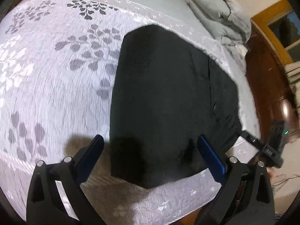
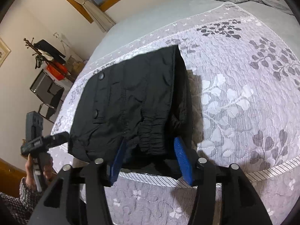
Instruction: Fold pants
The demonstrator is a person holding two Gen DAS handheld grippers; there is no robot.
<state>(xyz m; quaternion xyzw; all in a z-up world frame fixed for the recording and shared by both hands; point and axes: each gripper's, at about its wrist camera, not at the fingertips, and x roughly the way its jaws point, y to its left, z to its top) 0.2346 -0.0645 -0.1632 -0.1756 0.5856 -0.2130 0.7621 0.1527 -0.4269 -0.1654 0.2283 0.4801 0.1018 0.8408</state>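
Pants (image 2: pixel 131 101) lie folded on the bed (image 2: pixel 234 97), long axis pointing away from both grippers.
Right gripper (image 2: pixel 150 159) half open around the near elastic hem, not pressing it; left gripper (image 1: pixel 150 161) wide open, empty.

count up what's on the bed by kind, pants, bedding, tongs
folded black fabric pants: 1
crumpled grey quilted duvet: 1
white bedspread with grey leaf print: 1
black two-finger tongs with blue pads: 2, left tongs and right tongs, both open
total: 5
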